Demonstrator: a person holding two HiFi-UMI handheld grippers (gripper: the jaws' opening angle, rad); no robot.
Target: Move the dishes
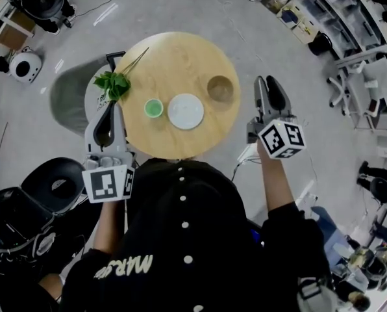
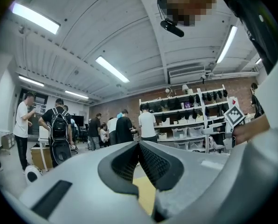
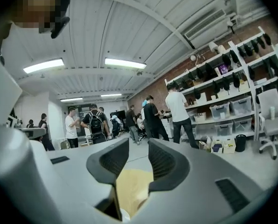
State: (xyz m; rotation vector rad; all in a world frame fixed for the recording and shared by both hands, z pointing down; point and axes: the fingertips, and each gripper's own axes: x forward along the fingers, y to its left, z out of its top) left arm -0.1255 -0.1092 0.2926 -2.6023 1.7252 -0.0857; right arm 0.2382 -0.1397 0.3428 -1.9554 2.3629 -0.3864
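Busy workshop, people milling around by the shelves, and a round wooden bench (image 1: 180, 57) in the middle. On it there's a small green cup (image 1: 154, 108), a white plate (image 1: 186, 111) just beside it and a brown bowl (image 1: 220, 89) further right, all untouched. Left tongs (image 2: 139, 145) are pressed together at the tips with nothing in them. Right tongs (image 3: 139, 148) are slightly spread, also empty. My worry: cup and plate sit so close that going for the plate's rim could knock the cup, and a thin rim might slip out.
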